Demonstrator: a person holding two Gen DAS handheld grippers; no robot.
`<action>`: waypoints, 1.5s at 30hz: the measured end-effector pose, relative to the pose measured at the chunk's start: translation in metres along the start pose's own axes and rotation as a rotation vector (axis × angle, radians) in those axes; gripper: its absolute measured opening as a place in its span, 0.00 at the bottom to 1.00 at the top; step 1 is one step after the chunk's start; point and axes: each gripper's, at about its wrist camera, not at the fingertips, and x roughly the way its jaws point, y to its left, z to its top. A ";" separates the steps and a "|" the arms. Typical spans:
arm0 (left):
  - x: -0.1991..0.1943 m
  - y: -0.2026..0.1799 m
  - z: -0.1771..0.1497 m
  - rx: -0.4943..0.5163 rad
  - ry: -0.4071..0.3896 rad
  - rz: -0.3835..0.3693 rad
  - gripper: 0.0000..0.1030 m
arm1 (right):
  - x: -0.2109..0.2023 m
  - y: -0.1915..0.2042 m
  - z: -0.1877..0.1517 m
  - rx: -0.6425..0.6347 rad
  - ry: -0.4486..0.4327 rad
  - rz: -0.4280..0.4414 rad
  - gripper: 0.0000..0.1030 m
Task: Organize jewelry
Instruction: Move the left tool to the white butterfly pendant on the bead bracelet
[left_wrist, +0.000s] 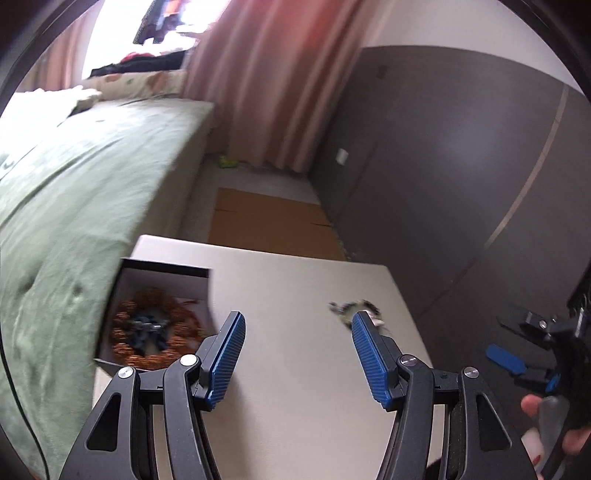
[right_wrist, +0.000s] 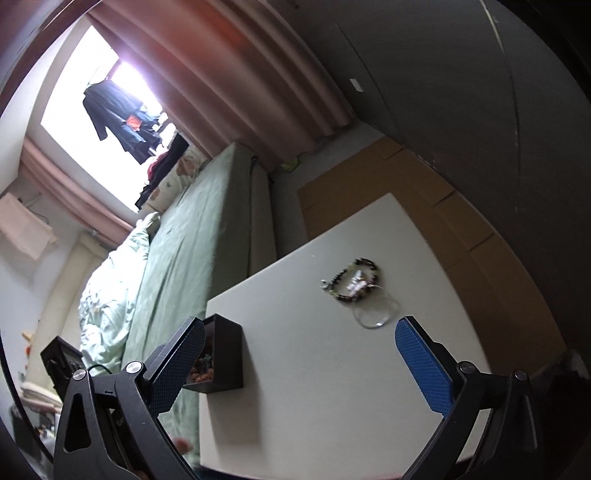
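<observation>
Look at your right gripper (right_wrist: 301, 350). Its jaws are spread wide and there is nothing between them. Your left gripper (left_wrist: 297, 349) is partly open, and it is empty too.

The jewelry you need next is a small pile on the white table (right_wrist: 295, 369). It is a dark beaded bracelet (right_wrist: 356, 278) with a clear bangle (right_wrist: 376, 314) lying just beside it, touching or overlapping its near edge. In the right wrist view this pile sits ahead of the gripper and a bit toward the right finger (right_wrist: 421, 369). The clear bangle is the nearer piece. The pile is about as wide as it is long, so it has no real long side to line up with.

In the left wrist view the same pile (left_wrist: 356, 308) peeks out just past the tip of the right-hand finger, partly hidden.

The black box (right_wrist: 221, 354) stands near the table's left edge, by the green bed (right_wrist: 192, 236). It already holds an orange beaded necklace (left_wrist: 155, 332) and something dark in the middle.

So the pile is on the right and the box is on the left, well apart. I think your right hand has the better line to the pile. Your left hand looks closer to the box.
</observation>
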 end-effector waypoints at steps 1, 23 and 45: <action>0.001 -0.005 0.000 0.010 0.005 0.002 0.59 | -0.003 -0.004 0.000 -0.002 -0.002 -0.012 1.00; 0.058 -0.063 0.035 0.079 0.184 0.017 0.59 | -0.018 -0.053 0.016 0.066 -0.023 -0.097 1.00; 0.157 -0.093 0.019 0.143 0.377 -0.054 0.47 | 0.033 -0.087 0.029 0.209 0.041 -0.118 0.75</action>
